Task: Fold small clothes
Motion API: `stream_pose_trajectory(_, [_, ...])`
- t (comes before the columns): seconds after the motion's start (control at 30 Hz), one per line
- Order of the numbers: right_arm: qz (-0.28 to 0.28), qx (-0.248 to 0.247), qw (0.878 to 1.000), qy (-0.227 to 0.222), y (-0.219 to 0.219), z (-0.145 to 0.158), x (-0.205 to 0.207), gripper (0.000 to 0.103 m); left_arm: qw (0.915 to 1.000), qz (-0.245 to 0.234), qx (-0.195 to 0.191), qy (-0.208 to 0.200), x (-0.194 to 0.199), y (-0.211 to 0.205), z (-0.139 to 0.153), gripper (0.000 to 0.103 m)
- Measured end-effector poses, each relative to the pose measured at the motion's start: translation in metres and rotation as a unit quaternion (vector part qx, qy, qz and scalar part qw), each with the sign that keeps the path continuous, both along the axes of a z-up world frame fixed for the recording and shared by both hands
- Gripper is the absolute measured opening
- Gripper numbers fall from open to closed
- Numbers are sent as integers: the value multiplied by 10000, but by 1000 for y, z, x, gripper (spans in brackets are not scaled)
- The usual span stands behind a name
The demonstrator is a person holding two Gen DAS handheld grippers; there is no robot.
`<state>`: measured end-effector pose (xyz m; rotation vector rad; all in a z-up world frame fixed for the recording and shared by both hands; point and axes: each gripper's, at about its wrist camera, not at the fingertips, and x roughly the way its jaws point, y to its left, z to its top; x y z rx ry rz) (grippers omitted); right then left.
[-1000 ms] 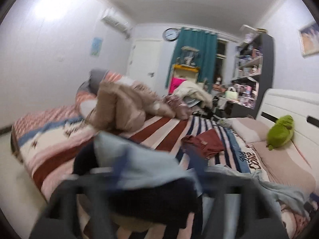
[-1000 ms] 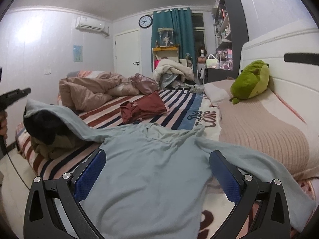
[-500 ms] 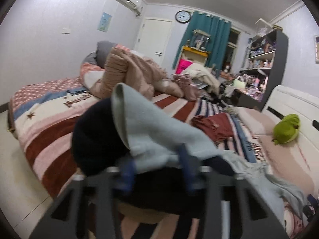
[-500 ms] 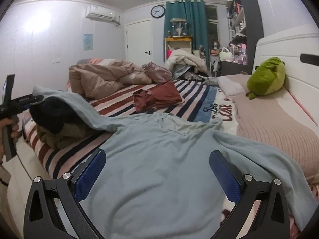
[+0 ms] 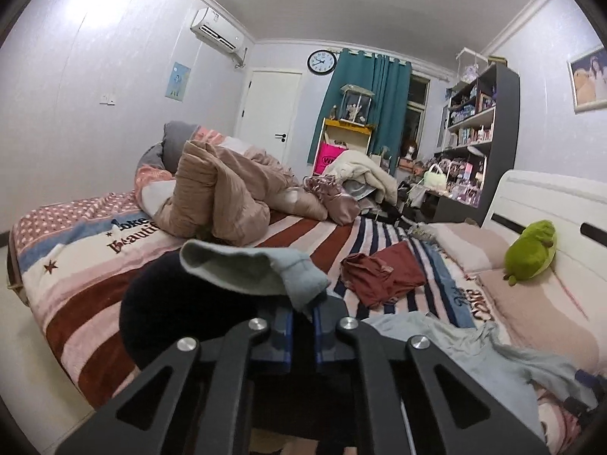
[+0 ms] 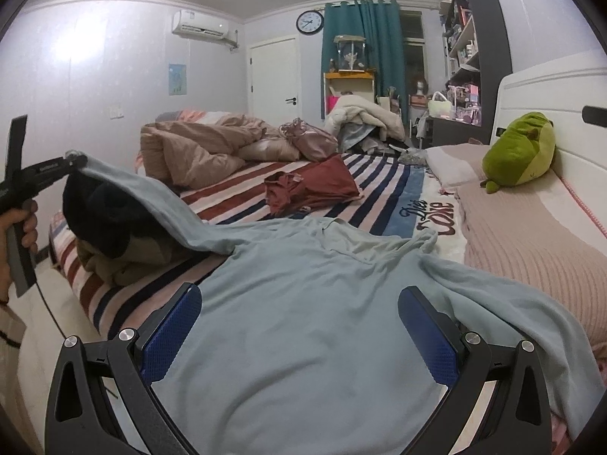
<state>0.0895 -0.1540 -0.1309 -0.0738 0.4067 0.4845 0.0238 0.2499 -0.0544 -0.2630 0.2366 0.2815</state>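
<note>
A light blue long-sleeved top (image 6: 303,303) lies spread on the striped bed, body toward me. My left gripper (image 5: 302,316) is shut on the cuff of its left sleeve (image 5: 250,269) and holds it raised over a dark garment (image 5: 159,303); in the right wrist view the gripper (image 6: 74,161) holds the sleeve (image 6: 151,197) up at the far left. My right gripper (image 6: 299,331) is open, its blue pads (image 6: 170,331) on either side of the top's lower body, holding nothing.
A dark red garment (image 6: 315,184) lies crumpled mid-bed. A beige duvet (image 6: 197,151) is heaped at the far left. A green plush toy (image 6: 519,151) sits by the white headboard on a pink pillow area (image 6: 531,235). The bed edge and floor are at the left.
The left gripper's jaws have closed on the sleeve cuff and lifted it slightly. The right gripper has stayed open over the top's body.
</note>
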Motion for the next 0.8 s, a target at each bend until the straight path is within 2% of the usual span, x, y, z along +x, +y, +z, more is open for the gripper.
stream_pose_trajectory(0.17, [-27,51,10000,-42,-11,3,-4,103,9986,-417,227,-244,5,-33,19,4])
stream_pose_trajectory(0.27, [-113,122,9998,-105,-21,5,-7,103,9950,-896,279,-340,19,-59,31,4])
stream_pose_trajectory(0.37, [-209,186,9996,-107,-36,5,-9,103,9863,-1557,370,-399,32,-100,34,4])
stream_pose_trajectory(0.43, [-293,191,9993,-97,-47,4,-10,103,9789,-1921,601,-350,39,-134,30,4])
stream_pose_trajectory(0.5, [-409,193,9989,-84,-59,4,-11,103,9636,-2552,766,-210,47,-174,17,4])
stream_pose_trajectory(0.6, [-580,228,9980,-44,-76,0,-13,103,9352,-3473,655,225,59,-222,-13,4])
stream_pose_trajectory(0.7, [-732,348,9967,43,-95,-7,-15,103,8955,-4322,265,1031,72,-266,-65,4])
stream_pose_trajectory(0.8, [-914,425,9947,186,-112,-16,-15,103,8691,-4619,184,1762,75,-292,-112,4])
